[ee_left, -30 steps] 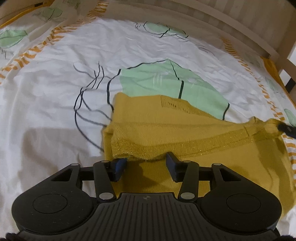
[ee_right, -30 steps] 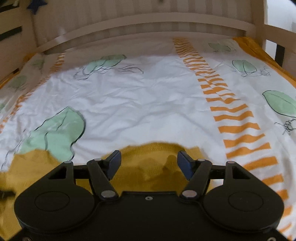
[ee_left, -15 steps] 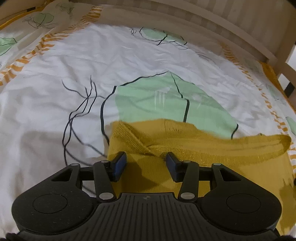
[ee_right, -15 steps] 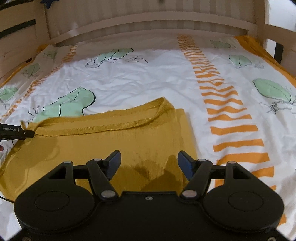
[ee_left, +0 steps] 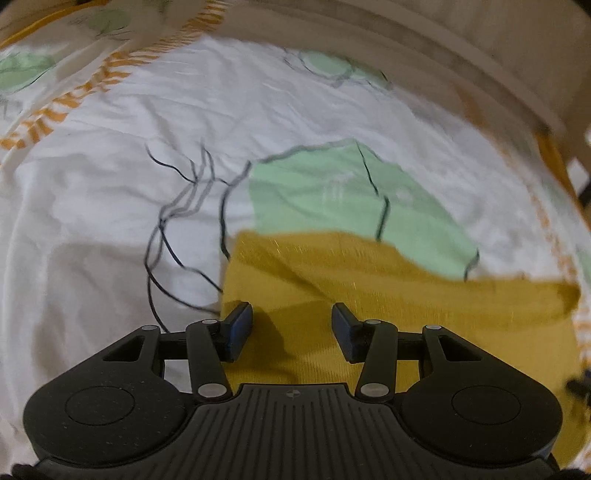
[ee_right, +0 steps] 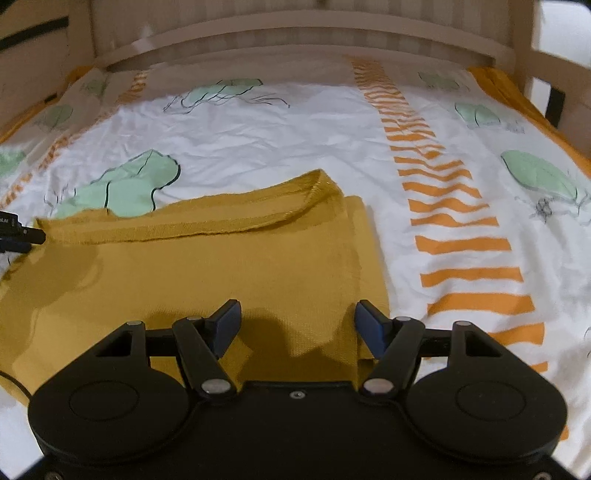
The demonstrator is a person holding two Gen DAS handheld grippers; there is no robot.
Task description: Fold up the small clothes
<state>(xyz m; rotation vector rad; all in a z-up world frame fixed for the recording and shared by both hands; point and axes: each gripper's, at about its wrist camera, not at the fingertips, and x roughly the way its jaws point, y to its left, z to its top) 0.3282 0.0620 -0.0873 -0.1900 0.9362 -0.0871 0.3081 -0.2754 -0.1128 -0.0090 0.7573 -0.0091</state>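
Both tongs hang released over the bed: the left gripper (ee_left: 291, 328) with its jaws apart above the near left corner of the mustard knit garment (ee_right: 207, 273), the right gripper (ee_right: 297, 326) gaping wider over its right edge. The garment lies flat on the white leaf-print sheet (ee_right: 280, 140), ribbed hem folded over; beyond stands a pale wooden bed rail (ee_right: 295, 29).

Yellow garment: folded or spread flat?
Folded. The yellow garment lies doubled on the bedsheet; a second layer's edge shows along its right side.
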